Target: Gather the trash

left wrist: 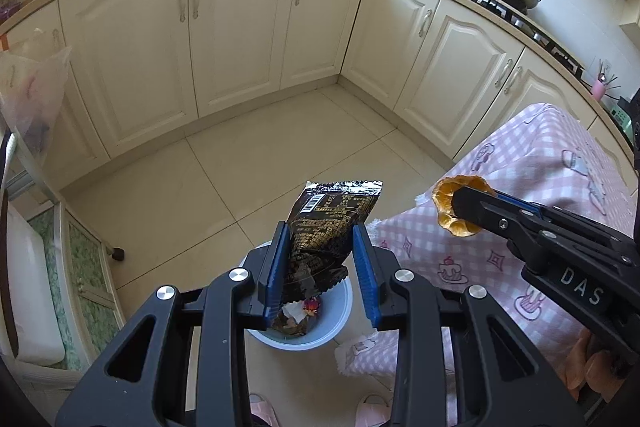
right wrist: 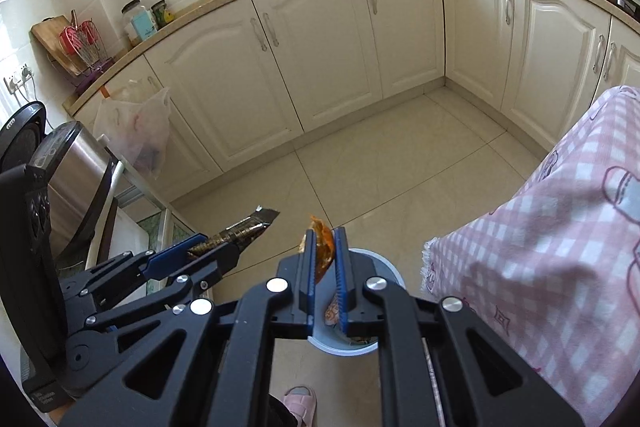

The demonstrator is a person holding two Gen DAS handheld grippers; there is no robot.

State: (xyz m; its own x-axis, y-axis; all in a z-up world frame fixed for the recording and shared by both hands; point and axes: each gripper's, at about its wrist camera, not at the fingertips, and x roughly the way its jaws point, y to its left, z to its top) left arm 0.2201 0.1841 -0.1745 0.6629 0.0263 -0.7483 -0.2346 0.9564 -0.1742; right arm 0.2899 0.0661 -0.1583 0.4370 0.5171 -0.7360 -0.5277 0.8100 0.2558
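Observation:
My left gripper (left wrist: 320, 267) is shut on a black and gold snack wrapper (left wrist: 332, 223), which sticks up between the blue pads. It hangs right over a pale blue bin (left wrist: 340, 323) on the floor that holds scraps. My right gripper (right wrist: 324, 259) is shut on an orange peel (right wrist: 322, 247) and hovers above the same bin (right wrist: 384, 267). In the left wrist view the right gripper (left wrist: 456, 207) comes in from the right with the peel (left wrist: 448, 195) over the table's corner. The right wrist view shows the left gripper (right wrist: 224, 247) at the left with the wrapper (right wrist: 248, 225).
A table with a pink checked cloth (left wrist: 540, 187) stands right of the bin. Cream cabinets (left wrist: 240, 27) run along the back and right. A plastic bag (right wrist: 136, 131) hangs at the left, by a steel appliance (right wrist: 76, 163). Pink slippers (right wrist: 300, 401) show at the bottom edge.

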